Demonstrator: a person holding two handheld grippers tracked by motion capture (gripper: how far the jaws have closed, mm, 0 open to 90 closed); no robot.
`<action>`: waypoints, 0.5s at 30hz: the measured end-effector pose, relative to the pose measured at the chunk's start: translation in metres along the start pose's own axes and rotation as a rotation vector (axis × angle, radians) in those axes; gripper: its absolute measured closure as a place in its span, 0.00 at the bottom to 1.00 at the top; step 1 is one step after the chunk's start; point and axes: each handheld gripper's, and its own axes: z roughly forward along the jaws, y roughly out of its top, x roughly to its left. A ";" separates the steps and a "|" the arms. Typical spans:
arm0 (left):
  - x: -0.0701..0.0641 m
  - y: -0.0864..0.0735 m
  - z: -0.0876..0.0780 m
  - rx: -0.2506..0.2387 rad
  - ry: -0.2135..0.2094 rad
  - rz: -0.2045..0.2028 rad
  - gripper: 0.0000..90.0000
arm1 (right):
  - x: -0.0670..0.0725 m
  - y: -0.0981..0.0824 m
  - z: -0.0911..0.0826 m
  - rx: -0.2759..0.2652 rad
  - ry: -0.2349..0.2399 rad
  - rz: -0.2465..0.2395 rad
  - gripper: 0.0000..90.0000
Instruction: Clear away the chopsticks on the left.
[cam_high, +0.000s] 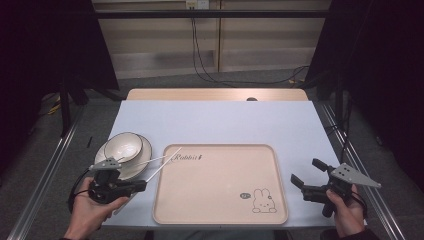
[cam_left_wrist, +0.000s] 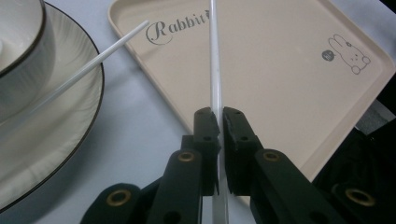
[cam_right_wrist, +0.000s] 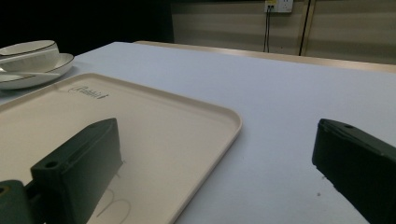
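My left gripper is shut on a thin white chopstick, near the table's front left. In the left gripper view the chopstick runs up from between the pinched jaws over the beige rabbit tray. A second white chopstick lies slanted across the plate, its tip over the tray's corner. A white bowl with a dark rim sits on that plate. My right gripper hovers open at the tray's right edge with nothing between its jaws.
The beige tray lies front and centre on the pale blue table top. The plate and bowl stand just left of it. Metal rails run along both sides of the table, and cables hang at the back.
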 end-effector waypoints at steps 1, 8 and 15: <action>-0.001 0.001 0.002 -0.004 0.007 -0.010 0.94 | 0.000 0.000 0.000 0.002 0.003 0.000 0.01; -0.015 0.006 0.013 -0.038 0.075 -0.058 0.94 | 0.001 0.000 0.000 0.002 0.001 -0.003 0.01; -0.024 0.013 0.029 -0.040 0.142 -0.117 0.94 | 0.001 0.000 0.000 0.000 -0.002 -0.001 0.01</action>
